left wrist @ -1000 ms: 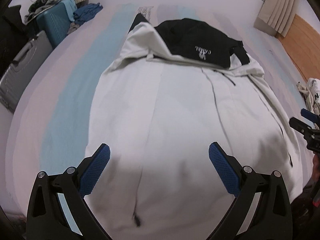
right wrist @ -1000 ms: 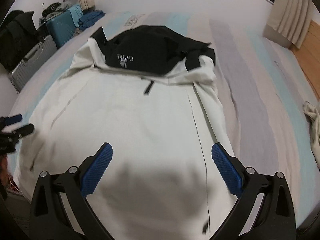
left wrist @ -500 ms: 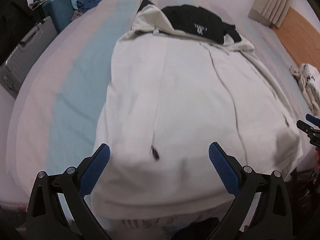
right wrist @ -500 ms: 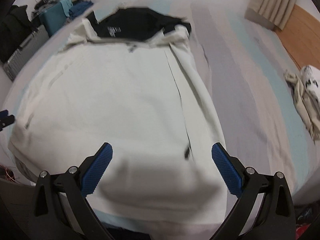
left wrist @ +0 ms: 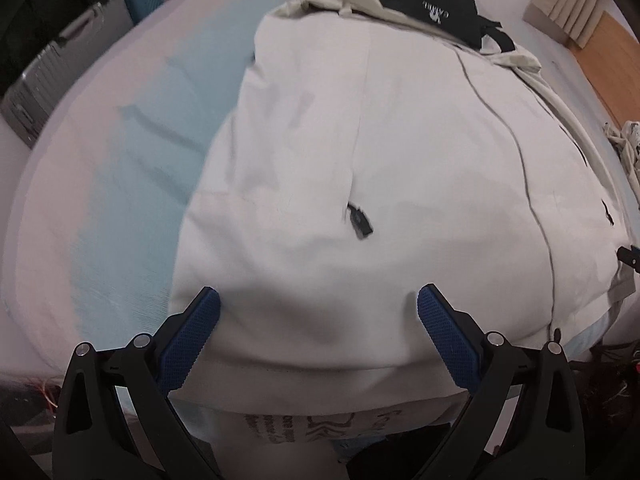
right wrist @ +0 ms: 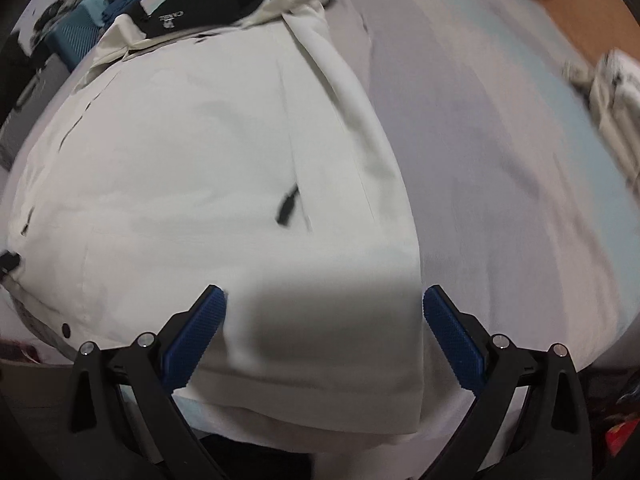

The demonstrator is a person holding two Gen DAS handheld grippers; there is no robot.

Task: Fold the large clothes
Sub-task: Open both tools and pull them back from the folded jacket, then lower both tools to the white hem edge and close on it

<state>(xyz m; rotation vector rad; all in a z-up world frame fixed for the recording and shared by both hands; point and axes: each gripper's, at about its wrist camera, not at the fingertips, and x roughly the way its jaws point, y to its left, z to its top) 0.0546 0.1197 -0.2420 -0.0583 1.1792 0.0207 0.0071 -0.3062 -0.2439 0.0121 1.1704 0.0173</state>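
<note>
left gripper | black arms | blue textured pads | silver screws

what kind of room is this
Most likely a bedroom or hotel room: a white and black jacket lies spread on a wide bed with a pale blue and white striped sheet, hard-shell grey suitcase alongside, beige curtains behind.

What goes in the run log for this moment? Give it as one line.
stage: pre-grasp at hem | left gripper: open, over jacket | right gripper: open, at jacket's right hem corner | jacket: flat on bed
</note>
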